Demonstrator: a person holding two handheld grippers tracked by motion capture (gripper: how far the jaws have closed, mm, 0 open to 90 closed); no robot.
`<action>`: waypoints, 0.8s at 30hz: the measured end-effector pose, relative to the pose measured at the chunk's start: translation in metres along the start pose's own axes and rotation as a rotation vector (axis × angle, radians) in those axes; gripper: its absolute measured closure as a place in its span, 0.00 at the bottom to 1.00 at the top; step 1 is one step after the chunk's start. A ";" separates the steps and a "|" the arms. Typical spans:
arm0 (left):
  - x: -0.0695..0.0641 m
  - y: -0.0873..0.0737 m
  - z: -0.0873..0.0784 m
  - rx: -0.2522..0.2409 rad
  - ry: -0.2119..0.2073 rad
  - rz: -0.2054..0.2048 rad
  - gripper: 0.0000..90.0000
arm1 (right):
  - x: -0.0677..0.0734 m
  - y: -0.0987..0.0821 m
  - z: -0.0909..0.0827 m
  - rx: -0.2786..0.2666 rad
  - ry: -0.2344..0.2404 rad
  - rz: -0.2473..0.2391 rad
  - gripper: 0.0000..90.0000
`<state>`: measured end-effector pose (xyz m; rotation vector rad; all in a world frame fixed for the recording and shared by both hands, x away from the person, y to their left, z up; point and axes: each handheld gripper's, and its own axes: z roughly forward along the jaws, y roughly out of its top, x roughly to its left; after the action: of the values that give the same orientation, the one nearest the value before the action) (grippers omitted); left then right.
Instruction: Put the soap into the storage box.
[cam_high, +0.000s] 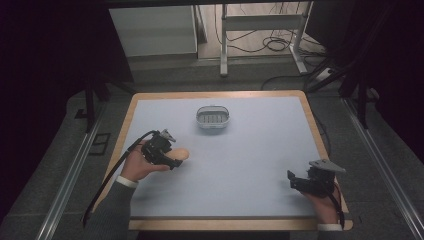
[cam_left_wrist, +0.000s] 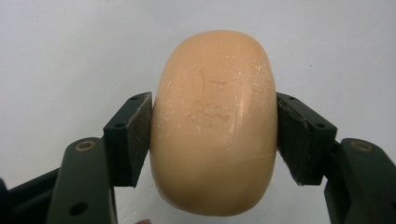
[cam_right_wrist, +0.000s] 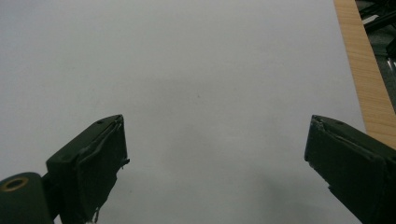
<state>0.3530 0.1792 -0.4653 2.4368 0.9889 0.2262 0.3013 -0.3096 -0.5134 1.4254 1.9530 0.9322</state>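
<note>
the bar of soap (cam_left_wrist: 215, 123), peach-coloured and oval, sits clamped in the left gripper (cam_left_wrist: 215, 135). both black pads (cam_left_wrist: 139, 135) press flat against its long sides, so the jaws are closed onto it with no gap visible either side. in the left gripper view the bar's long axis runs straight away from the gripper, in line with the jaws, its far rounded end pointing outward and its near end reaching back toward the gripper body. a faint embossed mark shows on the upper face but cannot be read. the lower edge of the bar is close to the frame bottom and the underside is hidden.

in the high view the soap (cam_high: 182, 154) is at the left-centre of the pale mat (cam_high: 250, 165), projecting from the left gripper (cam_high: 175, 161) toward the right of the picture. whether it rests on the mat or is lifted clear cannot be told. much of the bar there is covered by the gripper and the hand (cam_high: 137, 167).

the white slotted soap dish (cam_high: 212, 118) stands well apart, farther up the mat near its middle.

the right gripper (cam_right_wrist: 215, 163) has its jaws spread wide with nothing between them, bare mat beneath. in the high view it (cam_high: 295, 181) sits near the right front corner of the mat, by the wooden table edge (cam_high: 320, 145). its jaw tips are small and dark there and hard to make out.
</note>
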 end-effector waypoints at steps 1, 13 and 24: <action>0.000 0.001 0.000 0.000 0.001 -0.001 0.37 | 0.000 0.000 0.000 0.000 0.000 0.000 0.06; 0.000 0.009 0.000 -0.005 0.002 0.006 0.37 | -0.001 0.000 0.000 0.001 0.000 -0.001 0.06; 0.002 0.015 0.000 -0.009 0.002 0.006 0.37 | -0.002 0.000 0.000 0.003 -0.001 0.004 0.06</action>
<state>0.3638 0.1716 -0.4579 2.4326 0.9798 0.2351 0.3015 -0.3115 -0.5137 1.4315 1.9522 0.9309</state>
